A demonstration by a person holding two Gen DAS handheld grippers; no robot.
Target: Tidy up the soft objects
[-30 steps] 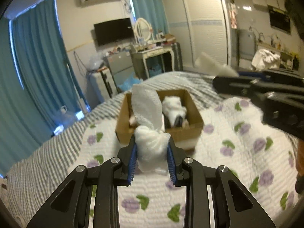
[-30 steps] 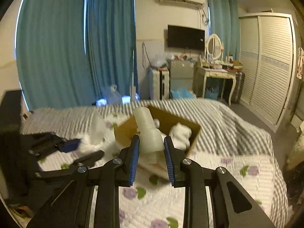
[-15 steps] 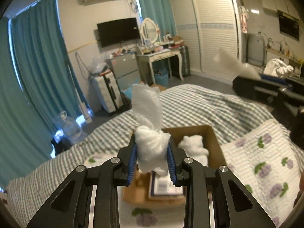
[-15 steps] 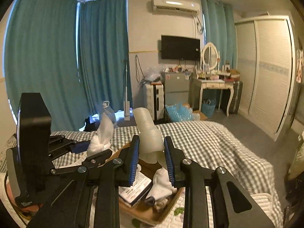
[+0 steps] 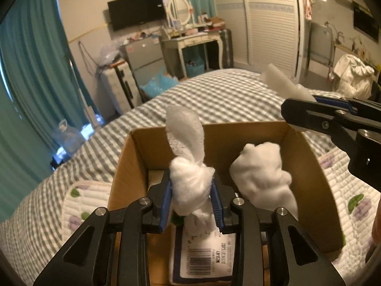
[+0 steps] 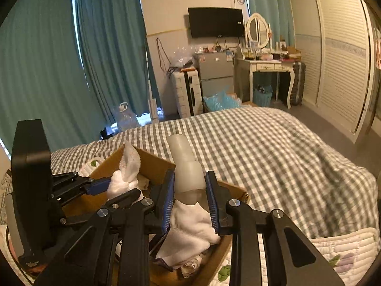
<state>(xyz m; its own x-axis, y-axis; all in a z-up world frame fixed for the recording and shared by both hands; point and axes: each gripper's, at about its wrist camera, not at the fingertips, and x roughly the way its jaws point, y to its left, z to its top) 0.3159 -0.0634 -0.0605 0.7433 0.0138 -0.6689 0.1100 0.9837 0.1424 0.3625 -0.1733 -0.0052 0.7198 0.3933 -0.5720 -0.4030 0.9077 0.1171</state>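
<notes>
Left gripper: narrow, blue pads pressing both sides of a white knotted cloth bundle, loose tail standing up above the knot. Hangs just over the near left part of an open cardboard box, tips inside the box's rim.

Right gripper: also narrow, clamped on a pale translucent soft piece that sticks up and away past the fingertips. Sits over the near right part of the same box; seen from the left wrist view, reaches in from the right above the far right corner.

Inside the box: a crumpled white sock against the right wall, just beside the held bundle but apart from it; a flat packet with a barcode label on the bottom, below the left gripper's fingers. More small items under the sock, too jumbled to tell.

Box resting on a bed with a grey checked cover, partly on a quilted floral pad at the near side. Far off: teal curtains, a wall-mounted television and a dressing table.
</notes>
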